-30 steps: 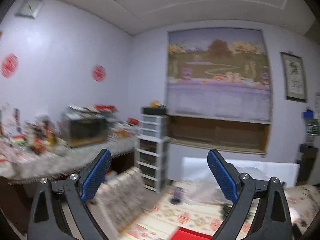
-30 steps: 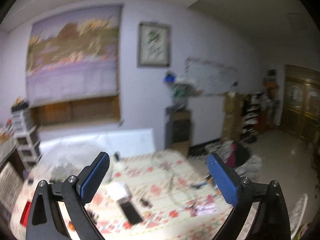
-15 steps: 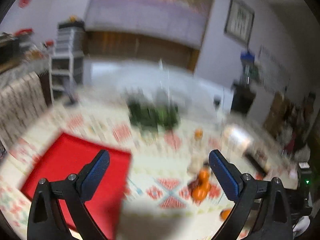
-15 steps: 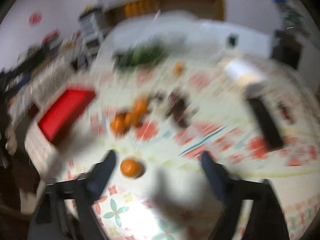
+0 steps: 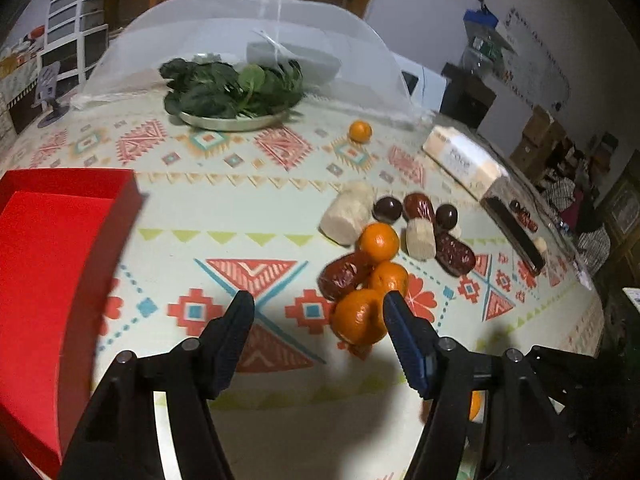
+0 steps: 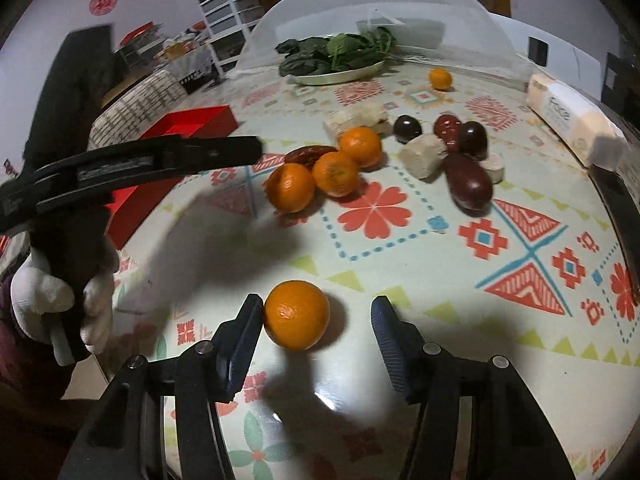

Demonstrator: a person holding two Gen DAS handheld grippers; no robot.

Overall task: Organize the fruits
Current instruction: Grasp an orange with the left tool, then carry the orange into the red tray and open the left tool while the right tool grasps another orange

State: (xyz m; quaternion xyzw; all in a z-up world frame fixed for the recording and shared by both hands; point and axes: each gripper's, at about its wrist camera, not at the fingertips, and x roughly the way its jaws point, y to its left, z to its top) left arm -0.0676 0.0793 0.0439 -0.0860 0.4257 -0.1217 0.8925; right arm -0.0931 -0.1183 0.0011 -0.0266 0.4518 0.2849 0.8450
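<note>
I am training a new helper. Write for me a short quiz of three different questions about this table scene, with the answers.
1. True or false: the lone orange lies between the right gripper jaws.
2. How many oranges touch one another in the cluster?
3. Multiple choice: the plate of greens stands A) inside the red box, B) at the mesh food cover, C) on the tissue pack.

Key: 1 true; 2 three; 3 B.

wrist views, angled down, shared oranges (image 5: 378,276)
</note>
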